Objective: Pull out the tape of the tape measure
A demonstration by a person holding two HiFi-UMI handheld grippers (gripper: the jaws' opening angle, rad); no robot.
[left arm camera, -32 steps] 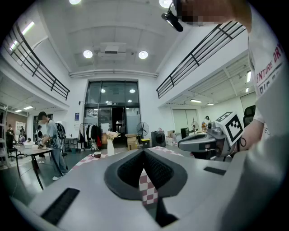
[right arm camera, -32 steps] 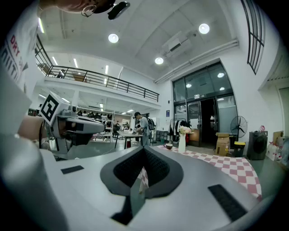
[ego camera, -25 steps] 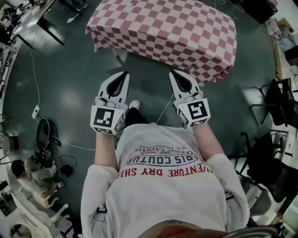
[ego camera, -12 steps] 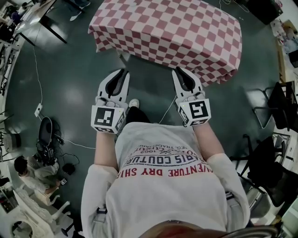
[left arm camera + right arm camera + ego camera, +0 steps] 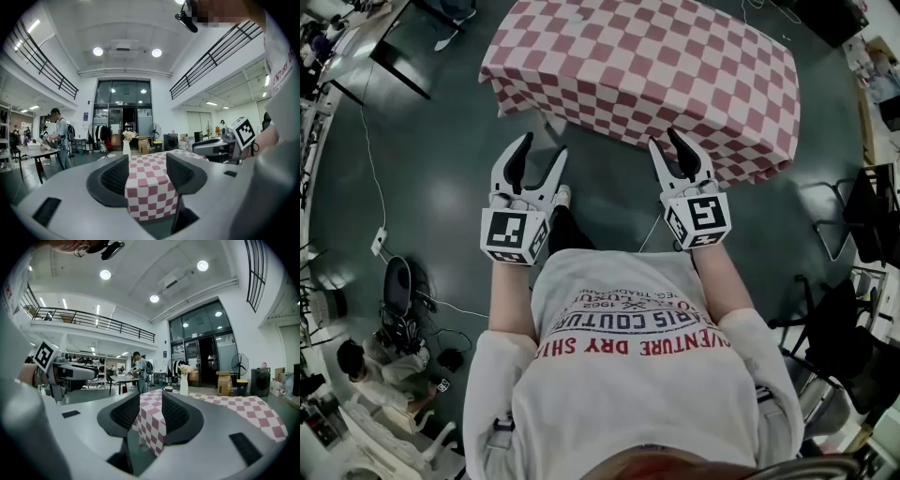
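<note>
No tape measure shows in any view. A table with a red-and-white checked cloth (image 5: 647, 66) stands in front of me. My left gripper (image 5: 542, 150) and right gripper (image 5: 664, 138) are held side by side just short of its near edge, pointing at it. Both are open; their jaws have just been opening and nothing is between them. In the left gripper view the left gripper (image 5: 146, 173) frames the table's corner (image 5: 152, 187), with the right gripper (image 5: 220, 145) off to the right. In the right gripper view the right gripper (image 5: 150, 416) frames the cloth's hanging edge (image 5: 150, 430).
A white vase with flowers (image 5: 183, 383) and a small cup (image 5: 168, 389) stand on the table's far part. Black chairs (image 5: 853, 328) are at the right. A seated person (image 5: 361, 366), cables and gear lie at the lower left. Another person (image 5: 58, 136) stands at a far table.
Both grippers moved forward toward the checked table. Their jaws, shut in the earlier frames, now stand apart.
</note>
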